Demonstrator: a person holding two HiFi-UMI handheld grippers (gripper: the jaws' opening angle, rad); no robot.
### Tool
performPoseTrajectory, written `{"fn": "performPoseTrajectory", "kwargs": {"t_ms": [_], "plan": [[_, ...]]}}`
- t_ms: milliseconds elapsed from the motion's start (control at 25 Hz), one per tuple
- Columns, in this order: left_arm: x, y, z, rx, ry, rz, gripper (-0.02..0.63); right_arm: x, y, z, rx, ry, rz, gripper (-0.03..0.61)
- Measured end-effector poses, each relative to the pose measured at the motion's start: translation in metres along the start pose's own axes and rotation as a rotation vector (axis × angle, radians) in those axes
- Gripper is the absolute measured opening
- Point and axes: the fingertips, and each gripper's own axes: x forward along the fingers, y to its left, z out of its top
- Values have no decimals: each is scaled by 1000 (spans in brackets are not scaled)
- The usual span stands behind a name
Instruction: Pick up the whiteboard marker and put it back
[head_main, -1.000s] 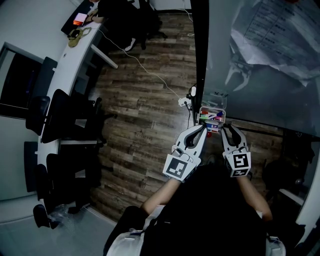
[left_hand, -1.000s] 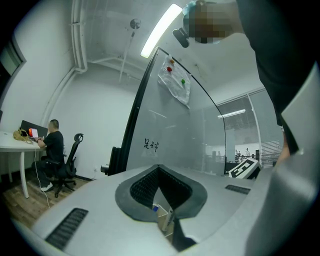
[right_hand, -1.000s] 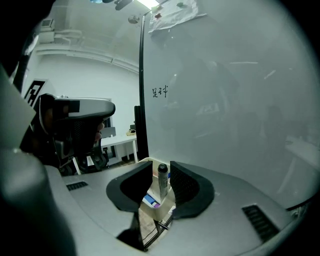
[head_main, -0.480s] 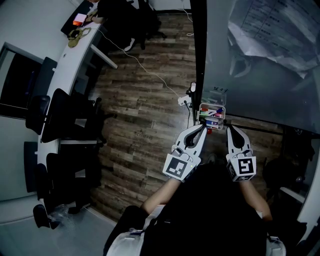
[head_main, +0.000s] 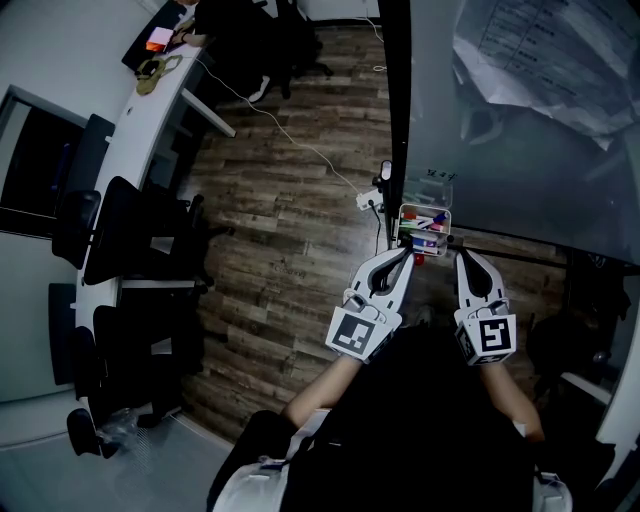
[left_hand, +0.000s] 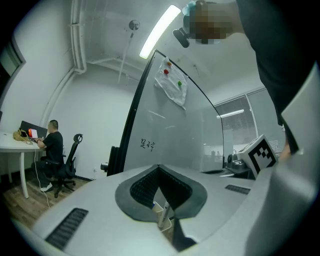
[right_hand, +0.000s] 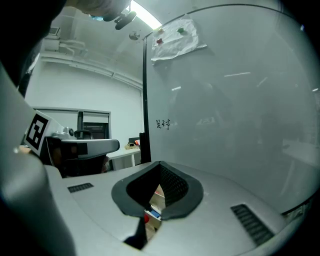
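A small clear box (head_main: 424, 232) hangs at the lower left corner of the whiteboard (head_main: 520, 150) and holds several coloured whiteboard markers (head_main: 428, 224). My left gripper (head_main: 404, 254) points at the box from just below it, jaws shut with nothing between them. The right gripper (head_main: 463, 256) stands right of the box, also shut and empty. In the left gripper view a white marker (left_hand: 164, 214) shows below the shut jaw tips (left_hand: 159, 167). In the right gripper view red and blue marker ends (right_hand: 152, 215) show below the tips (right_hand: 161, 164).
A crumpled paper sheet (head_main: 540, 50) is pinned high on the whiteboard, and small writing (right_hand: 163, 123) sits near its left edge. A long white desk (head_main: 140, 130) with office chairs (head_main: 120, 240) runs along the left. A cable (head_main: 300, 150) crosses the wood floor. A person (left_hand: 52, 145) sits at the desk.
The right gripper has drifted slightly to the right and back, away from the marker box. The left gripper has stayed in place, still shut.
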Motion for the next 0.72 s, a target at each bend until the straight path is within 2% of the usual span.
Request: {"fn": "performPoseTrajectory", "kwargs": {"t_ms": [480, 720], "plan": [[3, 3, 3, 24, 15, 6, 8, 1, -3, 0, -7, -14, 4, 13], [4, 1, -1, -1, -6, 4, 8, 2, -6, 3, 17, -9, -8, 13]]}}
